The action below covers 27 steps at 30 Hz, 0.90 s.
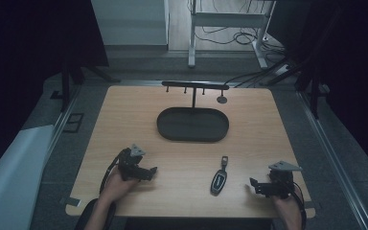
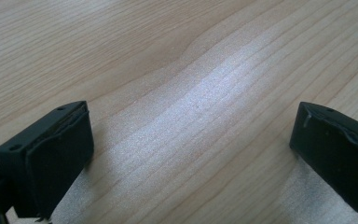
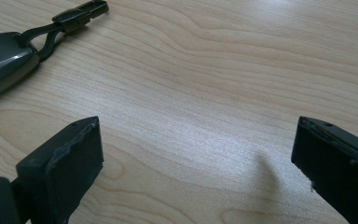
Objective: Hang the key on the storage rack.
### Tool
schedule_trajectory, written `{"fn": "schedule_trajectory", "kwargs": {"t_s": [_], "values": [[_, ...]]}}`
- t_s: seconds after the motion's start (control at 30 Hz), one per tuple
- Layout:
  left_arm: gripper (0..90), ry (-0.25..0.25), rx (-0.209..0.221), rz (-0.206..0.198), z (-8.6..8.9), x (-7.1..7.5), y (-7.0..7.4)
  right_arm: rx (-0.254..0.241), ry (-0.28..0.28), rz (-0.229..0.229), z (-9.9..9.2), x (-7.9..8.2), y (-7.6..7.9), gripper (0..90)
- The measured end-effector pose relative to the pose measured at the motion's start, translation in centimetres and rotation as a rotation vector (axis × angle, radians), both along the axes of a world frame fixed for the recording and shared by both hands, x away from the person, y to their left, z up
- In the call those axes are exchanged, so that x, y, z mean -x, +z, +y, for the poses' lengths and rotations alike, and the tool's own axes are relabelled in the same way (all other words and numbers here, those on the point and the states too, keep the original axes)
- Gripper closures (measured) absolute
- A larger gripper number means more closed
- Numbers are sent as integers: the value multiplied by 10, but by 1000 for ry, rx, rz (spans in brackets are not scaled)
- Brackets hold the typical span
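- The car key fob (image 1: 218,181) lies flat on the wooden surface (image 1: 124,120), near the front edge, between the two hands and closer to the right tongs (image 1: 252,185). Its strap and clip (image 1: 224,160) point away from the person toward the dark oval tray (image 1: 193,124).
- The right tongs are spread wide and hold nothing; in the right gripper view the key fob (image 3: 2,63) sits off to the upper left, outside the line of the jaws. Closing from here would likely catch only bare wood, so the hand needs to turn toward the fob first.
- The left tongs (image 1: 152,171) also stand wide open and empty, low over bare wood in the left gripper view, well apart from the fob.
- The fob looks smooth, rounded and low; a pinch from above on its domed top could squeeze it out sideways, and a push could skid it toward the front edge and off.
- Gripping the thin strap (image 3: 39,37) instead may let the body swing and twist.
- The hook stand (image 1: 195,86) behind the tray carries small pegs; if the clip is meant for one, a swinging fob could miss the peg or knock the slim stand over.
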<state>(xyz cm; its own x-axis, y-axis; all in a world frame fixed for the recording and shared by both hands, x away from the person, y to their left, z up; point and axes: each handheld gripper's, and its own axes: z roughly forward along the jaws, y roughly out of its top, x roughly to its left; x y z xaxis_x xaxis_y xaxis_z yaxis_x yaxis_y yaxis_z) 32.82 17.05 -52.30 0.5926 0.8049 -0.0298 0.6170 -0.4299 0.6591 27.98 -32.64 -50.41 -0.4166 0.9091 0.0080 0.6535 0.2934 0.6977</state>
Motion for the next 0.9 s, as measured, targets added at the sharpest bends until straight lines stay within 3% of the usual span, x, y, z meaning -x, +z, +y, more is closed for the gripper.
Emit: {"fn": "schedule_trajectory", "kwargs": {"t_s": [0.3, 0.53, 0.9], "values": [[0, -3, 0, -1, 0, -1, 0, 23, -2, 13, 0, -3, 5, 12], [0, -3, 1, -1, 0, -1, 0, 38, 13, 76, -3, -2, 8, 0], [0, 1, 0, -1, 0, 0, 0, 41, 59, 125, 4, -7, 17, 0]]}}
